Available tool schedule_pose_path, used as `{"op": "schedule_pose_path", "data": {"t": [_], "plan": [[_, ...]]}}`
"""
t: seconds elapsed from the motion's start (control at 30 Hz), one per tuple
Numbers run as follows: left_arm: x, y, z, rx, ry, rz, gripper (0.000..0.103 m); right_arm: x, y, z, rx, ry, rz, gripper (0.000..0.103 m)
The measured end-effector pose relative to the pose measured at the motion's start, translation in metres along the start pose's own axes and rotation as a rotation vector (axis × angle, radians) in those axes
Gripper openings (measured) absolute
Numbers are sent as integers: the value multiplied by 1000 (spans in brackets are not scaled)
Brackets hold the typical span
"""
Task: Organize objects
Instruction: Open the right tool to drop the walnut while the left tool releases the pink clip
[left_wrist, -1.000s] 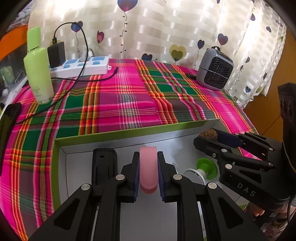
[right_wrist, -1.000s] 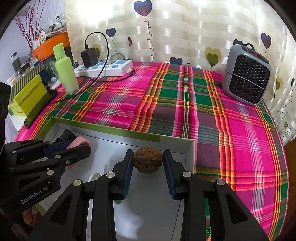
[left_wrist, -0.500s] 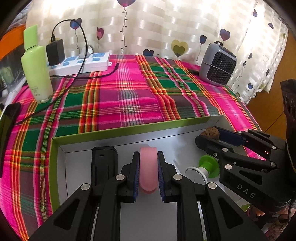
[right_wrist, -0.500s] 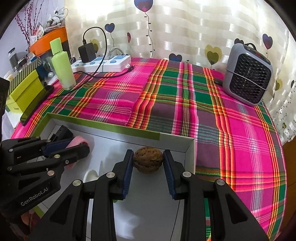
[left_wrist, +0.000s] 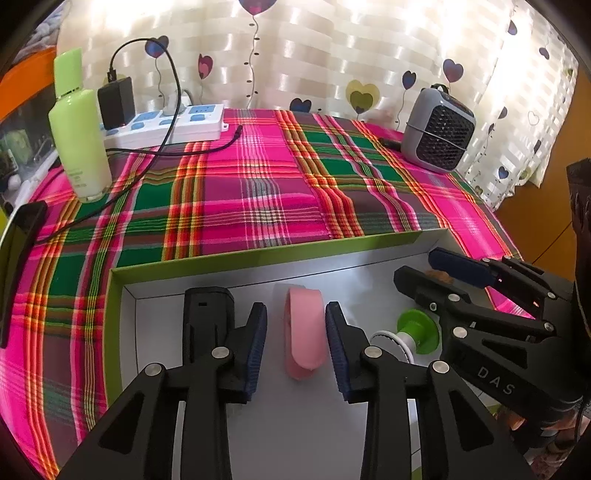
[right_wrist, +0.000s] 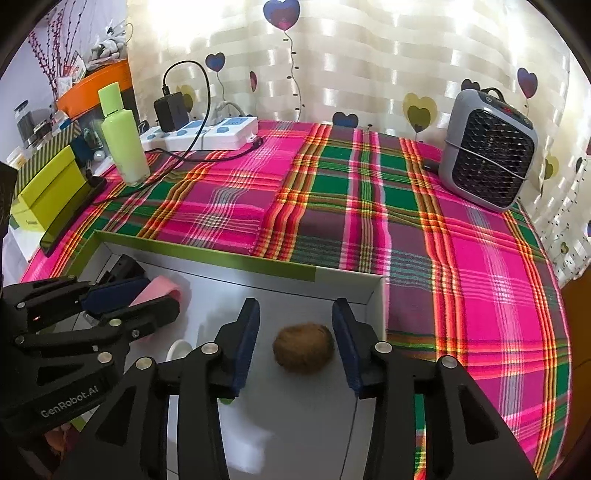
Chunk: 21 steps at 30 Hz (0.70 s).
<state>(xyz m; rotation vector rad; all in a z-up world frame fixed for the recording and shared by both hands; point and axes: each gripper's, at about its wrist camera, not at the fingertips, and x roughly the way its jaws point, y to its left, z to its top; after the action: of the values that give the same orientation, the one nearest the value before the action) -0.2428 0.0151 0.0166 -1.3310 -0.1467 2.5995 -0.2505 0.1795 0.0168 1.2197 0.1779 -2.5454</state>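
The left gripper (left_wrist: 296, 345) is standing wide around the pink strap (left_wrist: 303, 332) in the box (left_wrist: 258, 254); the right gripper (right_wrist: 295, 343) is gaping around the walnut (right_wrist: 303, 347), touching neither.

Both wrist views overlook the box (left_wrist: 258, 254) closely.

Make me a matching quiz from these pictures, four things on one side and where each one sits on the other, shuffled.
Things:
1. pink band
2. walnut
3. green bottle
4. grey heater

Places:
A. on the cloth beside the power strip
B. in the box, between the open right tool fingers
C. far right of the cloth
D. in the box, between the open left tool fingers

Pairs: 1-D, 2-B, 3-A, 4-C
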Motion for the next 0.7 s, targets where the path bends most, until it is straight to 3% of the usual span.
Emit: {"op": "schedule_pose_path", "data": {"t": [0.17,0.7], "plan": [[-11,-1,-1,5,-24,2,38,-8,-2,-1,12,-13,3,43],[-52,-4,-19,7,-88,17,39,-43,-4,-17,62,-67,-12,43]]}}
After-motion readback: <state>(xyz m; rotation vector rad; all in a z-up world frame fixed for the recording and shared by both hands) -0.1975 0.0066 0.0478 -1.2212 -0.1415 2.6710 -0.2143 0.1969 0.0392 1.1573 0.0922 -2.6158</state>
